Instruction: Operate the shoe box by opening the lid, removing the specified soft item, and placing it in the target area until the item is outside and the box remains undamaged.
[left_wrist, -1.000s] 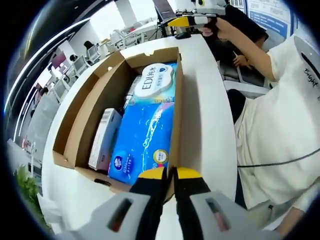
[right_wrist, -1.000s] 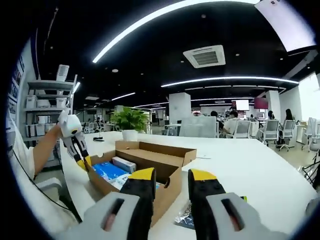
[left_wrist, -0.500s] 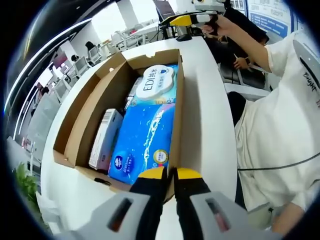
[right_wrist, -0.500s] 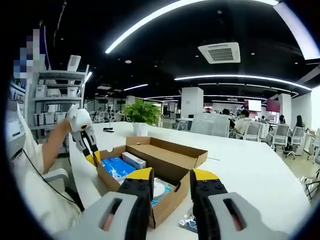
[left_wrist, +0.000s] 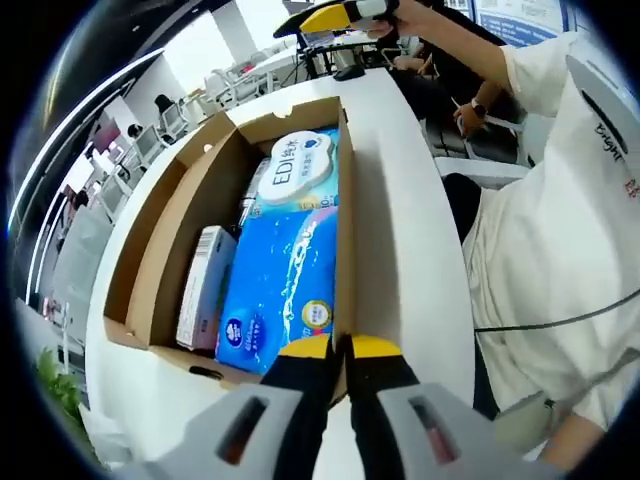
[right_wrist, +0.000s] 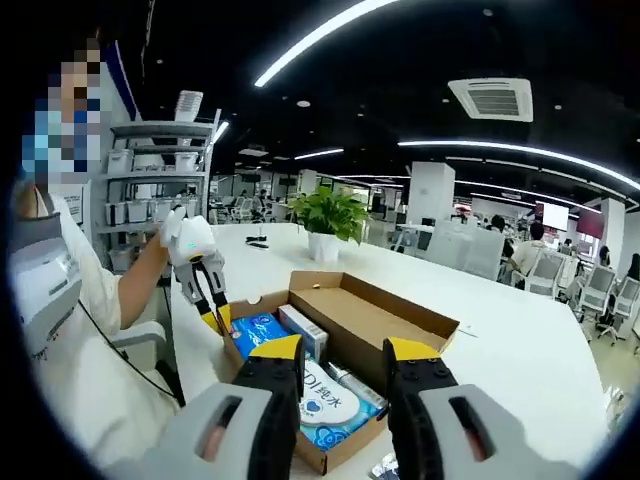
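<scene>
An open brown cardboard shoe box (left_wrist: 165, 235) lies on a white table (left_wrist: 410, 230). Inside it are a long blue soft tissue pack (left_wrist: 285, 275), a white-labelled wipes pack (left_wrist: 298, 165) and a small white carton (left_wrist: 205, 285). My left gripper (left_wrist: 338, 348) is shut on the box's near wall at its corner; in the right gripper view the left gripper (right_wrist: 214, 312) pinches that same corner. My right gripper (right_wrist: 345, 358) hangs open above the box (right_wrist: 400, 312), over the blue pack (right_wrist: 258, 332). The right gripper (left_wrist: 338, 14) also shows beyond the box's far end.
A person in a white shirt (left_wrist: 565, 240) stands at the table's edge. A potted plant (right_wrist: 330, 215) sits further along the table, with shelves (right_wrist: 150, 195) behind. A dark packet (right_wrist: 385, 468) lies on the table by the box.
The right gripper has risen and tilted down, so its view now looks into the box. The left gripper has kept its grip on the box corner.
</scene>
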